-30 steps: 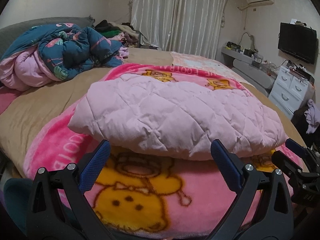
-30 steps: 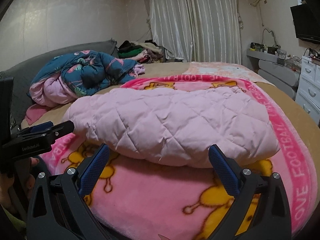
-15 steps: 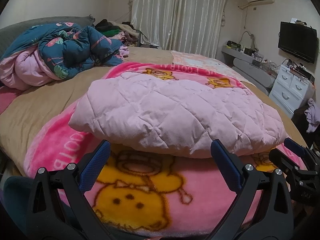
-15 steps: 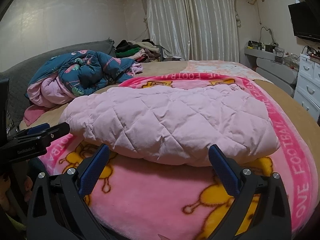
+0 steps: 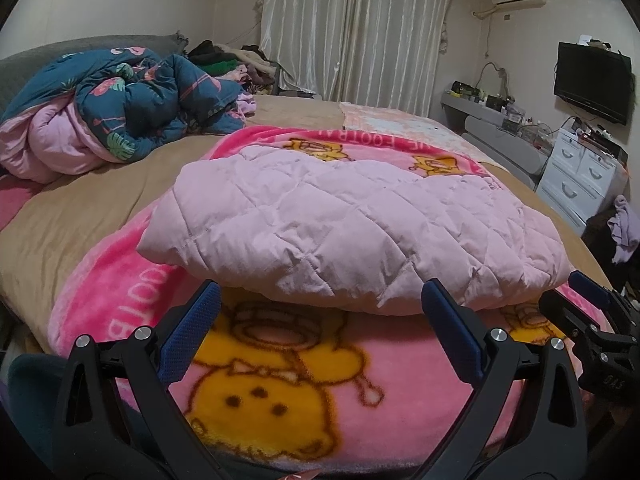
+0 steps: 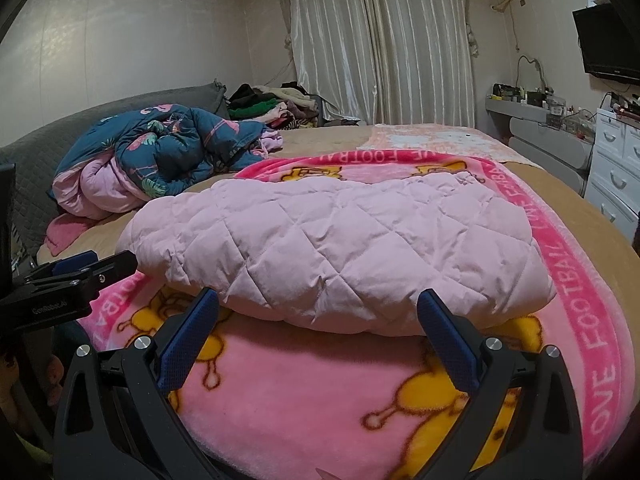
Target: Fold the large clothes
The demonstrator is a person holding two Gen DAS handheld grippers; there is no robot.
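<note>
A pale pink quilted jacket (image 5: 340, 224) lies folded in a thick bundle on a pink cartoon blanket (image 5: 280, 380) on the bed; it also shows in the right wrist view (image 6: 348, 248). My left gripper (image 5: 320, 320) is open and empty, just short of the jacket's near edge. My right gripper (image 6: 318, 320) is open and empty, also just short of that edge. The right gripper shows at the right of the left wrist view (image 5: 592, 320). The left gripper shows at the left of the right wrist view (image 6: 76, 276).
A crumpled dark blue floral duvet (image 5: 132, 108) lies at the back left of the bed. A pile of clothes (image 6: 272, 106) sits by the curtains. White drawers (image 5: 580, 176) and a wall TV (image 5: 592, 80) stand to the right.
Both grippers have stayed open and have drifted slightly; the jacket has not moved.
</note>
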